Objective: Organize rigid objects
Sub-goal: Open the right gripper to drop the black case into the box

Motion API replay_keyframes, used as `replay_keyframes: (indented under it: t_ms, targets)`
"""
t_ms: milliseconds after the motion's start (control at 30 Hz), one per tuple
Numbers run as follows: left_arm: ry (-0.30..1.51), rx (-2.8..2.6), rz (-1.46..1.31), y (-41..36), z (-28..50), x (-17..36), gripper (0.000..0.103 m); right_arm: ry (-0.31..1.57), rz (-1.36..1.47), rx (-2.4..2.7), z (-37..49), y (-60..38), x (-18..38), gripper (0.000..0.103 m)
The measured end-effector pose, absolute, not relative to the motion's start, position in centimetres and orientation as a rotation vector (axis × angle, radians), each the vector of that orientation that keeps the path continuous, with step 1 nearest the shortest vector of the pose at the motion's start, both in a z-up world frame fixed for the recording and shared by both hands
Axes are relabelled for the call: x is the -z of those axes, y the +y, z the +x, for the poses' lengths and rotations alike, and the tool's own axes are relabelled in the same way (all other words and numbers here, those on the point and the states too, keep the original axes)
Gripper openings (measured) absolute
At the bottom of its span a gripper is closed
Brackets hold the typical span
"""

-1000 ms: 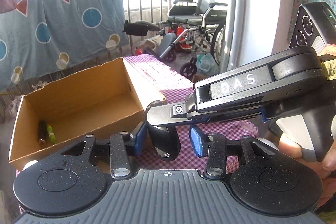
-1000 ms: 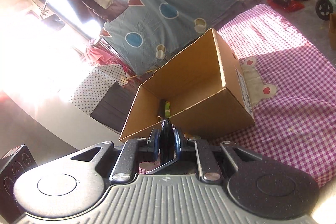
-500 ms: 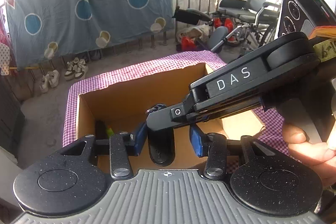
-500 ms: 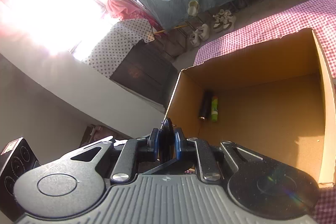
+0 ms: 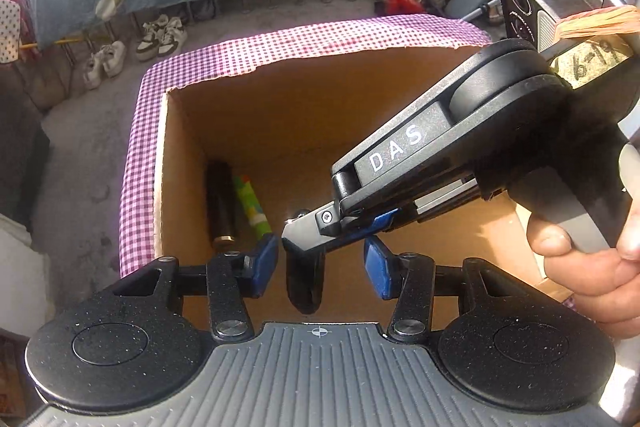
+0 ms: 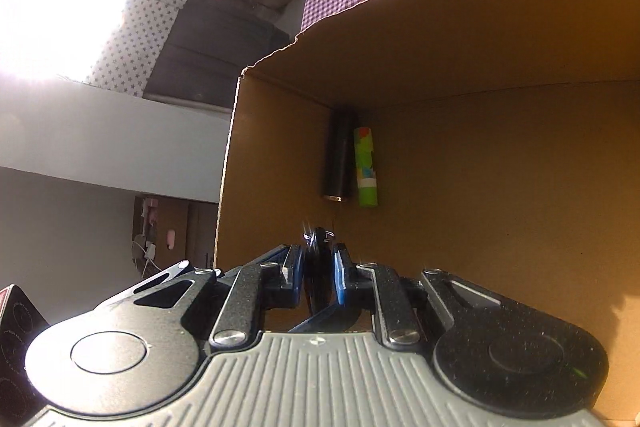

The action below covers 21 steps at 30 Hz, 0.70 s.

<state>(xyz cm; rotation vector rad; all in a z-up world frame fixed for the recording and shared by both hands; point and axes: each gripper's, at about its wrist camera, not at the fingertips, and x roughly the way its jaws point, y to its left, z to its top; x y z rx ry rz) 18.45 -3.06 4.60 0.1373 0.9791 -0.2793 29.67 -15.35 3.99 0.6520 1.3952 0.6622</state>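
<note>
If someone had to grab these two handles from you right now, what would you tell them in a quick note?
Right gripper: shut on a flat black object with a small metal ring, held inside the cardboard box.
Left gripper: open, holding nothing, its blue pads either side of that black object without touching it.
Already lying in the box, side by side along its left wall: a dark tube and a green patterned tube.
Left to do: open the right gripper to set the black object in the box. Whether other items remain outside cannot be seen.
</note>
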Motion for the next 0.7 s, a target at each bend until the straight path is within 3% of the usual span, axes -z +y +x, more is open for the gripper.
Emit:
replay_keyframes:
  t_ms: [100,367,700]
  targets:
    - [0.957,0.269,0.147,-3.0,18.1,-5.0,0.058,1.428,0.659,-0.666,30.0,-15.1,-3.2,0.018]
    - [0.907,0.281,0.147,-2.8,16.5,-6.6,0.058,1.429,0.684,-0.642,30.6,-15.1,-3.3,0.019]
    - [0.765,0.325,0.043,-0.4,11.5,-10.8,0.068,1.251,0.749,-0.687,25.4,-20.6,-8.8,0.019]
